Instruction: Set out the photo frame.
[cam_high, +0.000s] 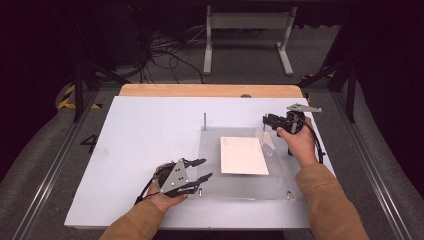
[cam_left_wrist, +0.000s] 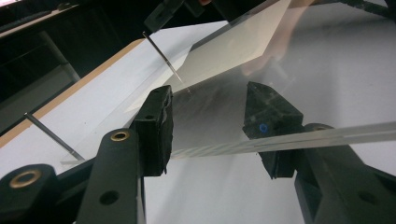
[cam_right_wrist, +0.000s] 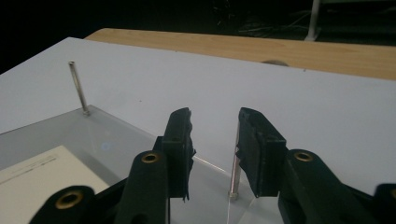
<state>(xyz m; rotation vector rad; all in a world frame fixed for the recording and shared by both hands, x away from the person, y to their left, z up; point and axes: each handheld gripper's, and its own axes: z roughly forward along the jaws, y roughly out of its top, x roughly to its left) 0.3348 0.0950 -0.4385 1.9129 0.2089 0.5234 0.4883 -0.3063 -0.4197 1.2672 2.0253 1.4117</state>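
A clear acrylic plate (cam_high: 240, 185) lies on the white board, with thin metal posts at its corners and a white paper sheet (cam_high: 243, 155) on top of it. My left gripper (cam_high: 206, 168) is open at the plate's near left corner. In the left gripper view the plate's edge (cam_left_wrist: 327, 135) runs across between the spread jaws of that gripper (cam_left_wrist: 208, 126). At the far right corner my right gripper (cam_high: 265, 120) is open too. In the right gripper view its jaws (cam_right_wrist: 215, 140) straddle an upright post (cam_right_wrist: 235, 175), which stands close to the right jaw.
The white board (cam_high: 150, 130) covers a wooden table (cam_high: 210, 90). Another post (cam_high: 204, 120) rises at the plate's far left corner (cam_right_wrist: 77, 88). Short bolts sit at the near corners (cam_high: 200, 191) (cam_high: 288, 195). Bare board stretches left of the plate.
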